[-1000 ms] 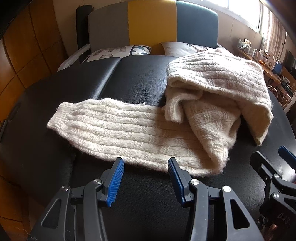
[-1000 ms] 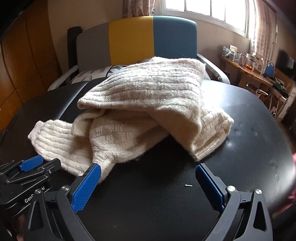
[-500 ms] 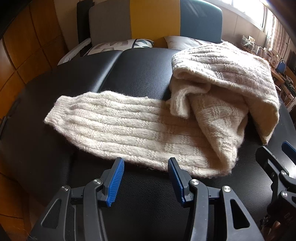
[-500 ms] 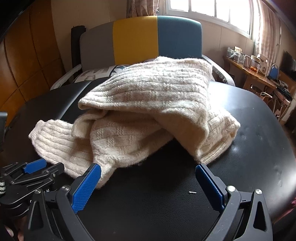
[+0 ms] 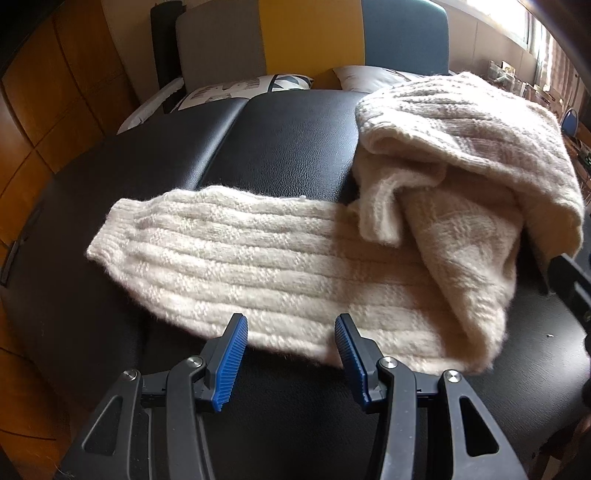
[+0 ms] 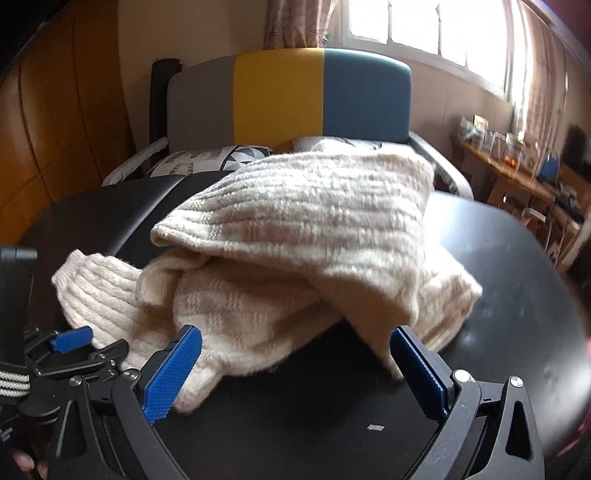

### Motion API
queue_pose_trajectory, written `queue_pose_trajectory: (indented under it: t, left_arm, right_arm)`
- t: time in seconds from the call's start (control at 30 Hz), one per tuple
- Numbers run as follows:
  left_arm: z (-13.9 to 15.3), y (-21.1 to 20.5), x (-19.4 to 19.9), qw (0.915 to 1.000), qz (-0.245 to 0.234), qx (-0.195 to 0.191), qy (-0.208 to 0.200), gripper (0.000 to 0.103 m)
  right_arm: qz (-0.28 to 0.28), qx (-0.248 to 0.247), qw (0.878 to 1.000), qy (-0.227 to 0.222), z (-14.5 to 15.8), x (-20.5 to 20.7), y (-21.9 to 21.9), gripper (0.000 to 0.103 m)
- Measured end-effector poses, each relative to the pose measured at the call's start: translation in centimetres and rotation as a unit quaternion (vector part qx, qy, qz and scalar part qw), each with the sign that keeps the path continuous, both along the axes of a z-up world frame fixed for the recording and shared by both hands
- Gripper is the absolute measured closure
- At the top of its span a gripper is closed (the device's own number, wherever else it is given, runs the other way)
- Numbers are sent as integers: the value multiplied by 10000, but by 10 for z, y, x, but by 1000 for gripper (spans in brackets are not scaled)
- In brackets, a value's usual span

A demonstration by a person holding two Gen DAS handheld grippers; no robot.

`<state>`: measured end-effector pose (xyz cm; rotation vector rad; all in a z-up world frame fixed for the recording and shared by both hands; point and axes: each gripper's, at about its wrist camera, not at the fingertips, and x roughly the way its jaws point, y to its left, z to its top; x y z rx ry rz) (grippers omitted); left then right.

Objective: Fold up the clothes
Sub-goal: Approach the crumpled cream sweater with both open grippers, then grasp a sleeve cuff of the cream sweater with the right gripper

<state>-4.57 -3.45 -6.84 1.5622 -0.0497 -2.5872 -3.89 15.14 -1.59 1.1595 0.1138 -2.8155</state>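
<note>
Your cream ribbed knit sweater (image 5: pixel 295 266) lies bunched on the black leather worktop (image 5: pixel 288 147), one sleeve (image 5: pixel 229 251) stretched flat leftward. Your left gripper (image 5: pixel 290 354) and right gripper (image 6: pixel 295 369) both stand spread and empty at its near edge. Beyond stands a grey, yellow and blue headboard (image 6: pixel 288 96) under a bright window (image 6: pixel 424 29).

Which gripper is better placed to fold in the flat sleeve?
Probably left: the left gripper is open at the sleeve edge; the right gripper faces the bunched sweater body.
</note>
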Motion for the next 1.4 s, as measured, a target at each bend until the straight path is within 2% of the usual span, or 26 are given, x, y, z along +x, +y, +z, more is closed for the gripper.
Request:
queue_pose_trajectory:
  t: [0.13,0.33,0.57,0.77,0.9,1.1,1.17,1.2,1.3,1.37,1.4]
  left_arm:
    - [-3,-7,-8,10000,60,56,13,53]
    - [-3,-8,-11,10000,48,17,10,53]
    - [-1,-5,-9,10000,59,51,-7,53]
    - [-4,-4,-9,10000,66,29,-14,53]
    - [-4,-8,-10,9999,105,30,29,53]
    - [-4,-16,-12,9997,202,86,77,53]
    - [-4,-17,-13,9997,228,77,81,53]
    - [-4,-17,-14,9996,242,78,80,53]
    - [-3,-19,-14,9996,268,89,88,53]
    - [-2,-20,-14,9995,285,97,93,53]
    - [-2,-21,-14,9995,293,97,97,53]
  right_arm:
    - [95,240,9996,134,5,-4,-2,0]
    - [172,130,9996,165,10,-5,-1,0]
    - [297,275,9990,207,8,-9,-15,0]
    - [655,947,9921,491,8,-39,-39,0]
    - [855,1344,9859,508,2,-56,-47,0]
    - [740,1458,9860,330,-5,-77,-47,1]
    - [686,1500,9860,254,-9,-81,-46,5]
    - [656,1535,9857,216,-11,-84,-46,10]
    - [532,1568,9861,149,-16,-89,-40,32]
    - [500,1292,9903,88,-16,-92,-31,44]
    - [487,1150,9921,72,-14,-92,-26,54]
